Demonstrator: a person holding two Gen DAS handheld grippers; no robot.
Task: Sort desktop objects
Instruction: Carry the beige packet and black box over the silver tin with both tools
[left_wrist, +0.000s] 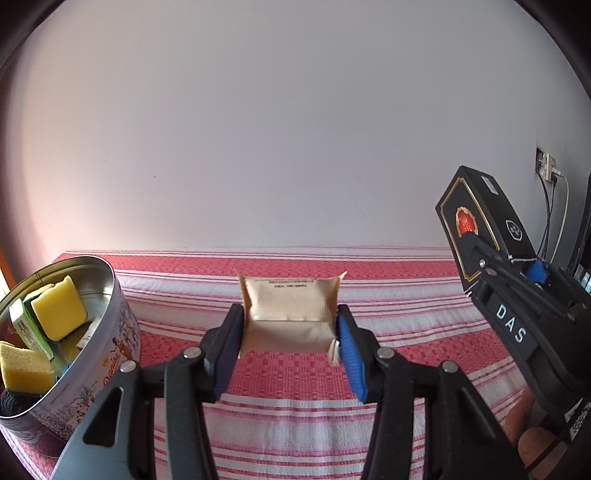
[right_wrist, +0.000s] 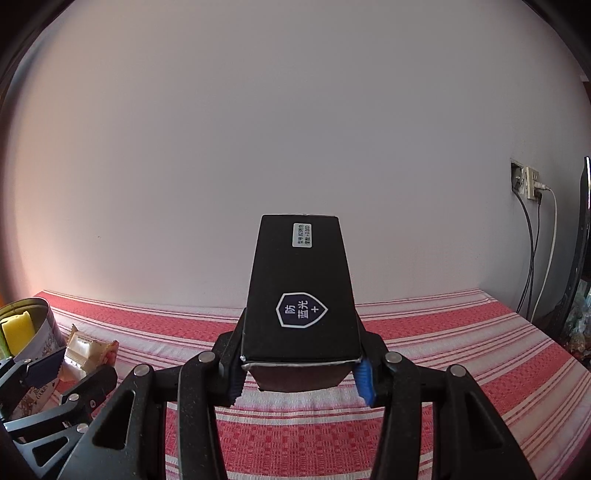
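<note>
Box (right_wrist: 301, 291) long axis pointing away, pinched in right jaws; left jaws pinching packet (left_wrist: 290, 314) crosswise.

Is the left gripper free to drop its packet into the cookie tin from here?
Probably yes: the left gripper holds the packet above the cloth, and the open tin sits just left, nothing between.

The round tin (left_wrist: 110, 354) at the tablecloth's (left_wrist: 295, 406) left edge runs off the left wrist picture, and its sponges (left_wrist: 59, 308) cover whatever lies beneath. Print on the cream packet (left_wrist: 290, 314) is too small to read. The black box's (right_wrist: 301, 295) rear end hides between the right gripper's (right_wrist: 301, 373) pads, and its label text stays illegible.
</note>
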